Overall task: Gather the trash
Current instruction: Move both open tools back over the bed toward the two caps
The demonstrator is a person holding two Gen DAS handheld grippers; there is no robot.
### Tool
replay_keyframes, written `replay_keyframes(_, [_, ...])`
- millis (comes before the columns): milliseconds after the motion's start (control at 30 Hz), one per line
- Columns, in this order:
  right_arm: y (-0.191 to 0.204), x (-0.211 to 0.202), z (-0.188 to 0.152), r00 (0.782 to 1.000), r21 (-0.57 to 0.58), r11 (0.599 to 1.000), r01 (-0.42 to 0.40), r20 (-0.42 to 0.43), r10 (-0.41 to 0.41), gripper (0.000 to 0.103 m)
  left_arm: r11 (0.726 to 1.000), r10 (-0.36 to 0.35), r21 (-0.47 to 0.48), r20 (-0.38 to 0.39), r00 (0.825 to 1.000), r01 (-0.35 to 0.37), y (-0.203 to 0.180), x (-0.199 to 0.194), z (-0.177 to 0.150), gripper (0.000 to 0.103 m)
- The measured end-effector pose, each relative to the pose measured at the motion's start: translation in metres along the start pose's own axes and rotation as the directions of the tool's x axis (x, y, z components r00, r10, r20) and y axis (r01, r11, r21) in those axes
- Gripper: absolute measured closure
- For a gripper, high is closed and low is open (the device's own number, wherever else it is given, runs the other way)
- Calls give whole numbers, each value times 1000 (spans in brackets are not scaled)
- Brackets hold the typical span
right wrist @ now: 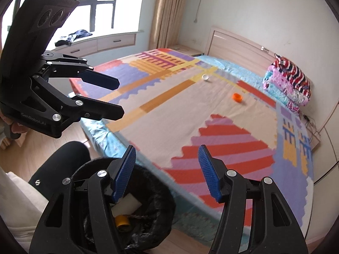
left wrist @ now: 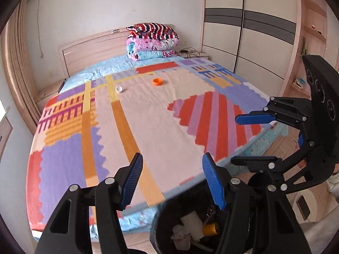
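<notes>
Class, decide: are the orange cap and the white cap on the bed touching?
Apart. The left wrist view shows bare bedspread between the orange cap and the white cap.

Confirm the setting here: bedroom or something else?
Almost certainly a home bedroom: a large bed with a wooden headboard, folded quilts stacked at its head, and a sliding-door wardrobe alongside. A black trash bin stands at the foot.

Two caps (left wrist: 157, 82) on bed (left wrist: 148, 127), bin (left wrist: 161, 228) at foot.
</notes>
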State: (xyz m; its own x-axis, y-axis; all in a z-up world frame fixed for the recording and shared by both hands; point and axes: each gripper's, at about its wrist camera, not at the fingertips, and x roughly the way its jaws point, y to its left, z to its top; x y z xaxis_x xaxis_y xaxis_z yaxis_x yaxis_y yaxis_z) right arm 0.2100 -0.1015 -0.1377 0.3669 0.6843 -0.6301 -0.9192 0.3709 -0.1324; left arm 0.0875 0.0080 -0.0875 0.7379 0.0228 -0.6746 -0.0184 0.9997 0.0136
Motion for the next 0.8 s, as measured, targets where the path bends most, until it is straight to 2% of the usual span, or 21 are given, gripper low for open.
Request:
replay_keyframes(400, [-60,27,40,997,91,994,68,19,-70,42,999,42,-13,17,999,-42,41,39,53,47])
replay_keyframes(600, [-86,53,56,993,143,982,120,-13,-119,42,999,43,-26,13,999,-43,60,63,77,47])
replay_keyframes(800, [-106,75,74,992,175,976,127,-23,-124,42,998,59,-35,-1,998,-59,81,89,100,47])
